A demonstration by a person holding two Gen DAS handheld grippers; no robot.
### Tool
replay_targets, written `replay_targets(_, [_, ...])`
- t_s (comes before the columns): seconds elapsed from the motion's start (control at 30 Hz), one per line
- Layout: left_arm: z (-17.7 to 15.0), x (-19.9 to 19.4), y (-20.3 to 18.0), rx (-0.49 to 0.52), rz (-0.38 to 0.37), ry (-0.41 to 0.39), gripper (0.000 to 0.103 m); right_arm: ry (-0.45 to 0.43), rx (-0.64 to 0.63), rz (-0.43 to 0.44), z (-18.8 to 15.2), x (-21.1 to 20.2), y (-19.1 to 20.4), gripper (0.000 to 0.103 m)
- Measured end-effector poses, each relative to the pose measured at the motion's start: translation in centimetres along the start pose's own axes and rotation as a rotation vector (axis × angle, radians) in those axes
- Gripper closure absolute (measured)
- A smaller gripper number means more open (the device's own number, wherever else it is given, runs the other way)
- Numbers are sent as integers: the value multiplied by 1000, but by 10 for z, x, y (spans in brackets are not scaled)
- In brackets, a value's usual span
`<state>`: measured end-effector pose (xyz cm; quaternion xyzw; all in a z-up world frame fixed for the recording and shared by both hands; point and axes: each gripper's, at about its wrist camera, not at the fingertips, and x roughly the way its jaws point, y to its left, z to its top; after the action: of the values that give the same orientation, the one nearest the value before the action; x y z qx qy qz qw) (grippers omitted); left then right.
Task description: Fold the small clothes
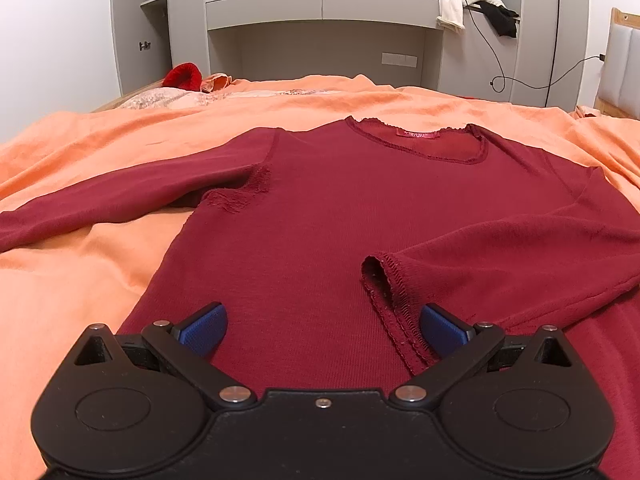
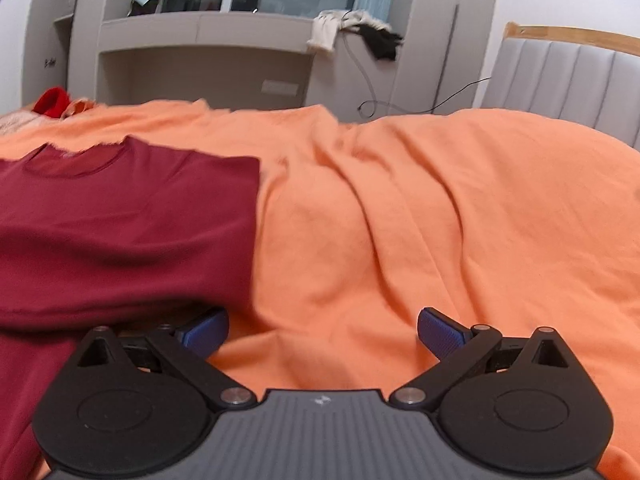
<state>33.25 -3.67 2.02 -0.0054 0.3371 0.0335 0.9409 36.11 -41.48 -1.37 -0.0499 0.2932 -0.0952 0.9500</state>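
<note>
1. Left wrist view takes in an orange bedspread [image 1: 100, 152] covering the bed, with grey built-in shelving [image 1: 320, 20] behind it.
2. A dark red long-sleeved top [image 1: 320, 208] lies flat on the bedspread, neckline away from the camera.
3. Its right-hand sleeve [image 1: 500, 252] is already folded across the body; the other sleeve [image 1: 100, 196] stretches out to the side, so I judge folding as begun with most steps left.
4. Hovering over the hem, the left gripper [image 1: 323, 330] has its jaws spread wide and empty; the folded cuff [image 1: 386, 280] lies just beside one blue pad.
5. Right wrist view shows the right gripper [image 2: 323, 334] likewise spread, holding nothing, over bare bedspread beside the top's folded edge [image 2: 252, 232].
</note>
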Motion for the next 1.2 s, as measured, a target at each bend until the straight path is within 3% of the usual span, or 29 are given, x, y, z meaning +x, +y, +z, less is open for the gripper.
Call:
replay_targets(0.1, [0,0,0,1,1,0,0,4,8,85,3,-21,1,0])
replay_targets(0.23, [0,0,-1,9,5,0,0,-89,4,138,14,-47,6,0])
replay_targets(0.37, [-1,-1,-3,18,9,-3,0,-123,16,173,22,-39,15,0])
replay_targets(0.57, [-2,-2,-2,25,2,-6,0,-44,-36,42,19,8,24,0])
replay_targets(0.7, [-3,-3,0,30,-11,-7,0,33,-26,78,6,24,20,0])
replay_targets(1.0, [-2,-4,1,22,-23,-7,0,35,10,97,4,26,13,0])
replay_targets(1.2, [7,-11,26,-76,-35,-33,0,-57,-35,102,8,0,21,0])
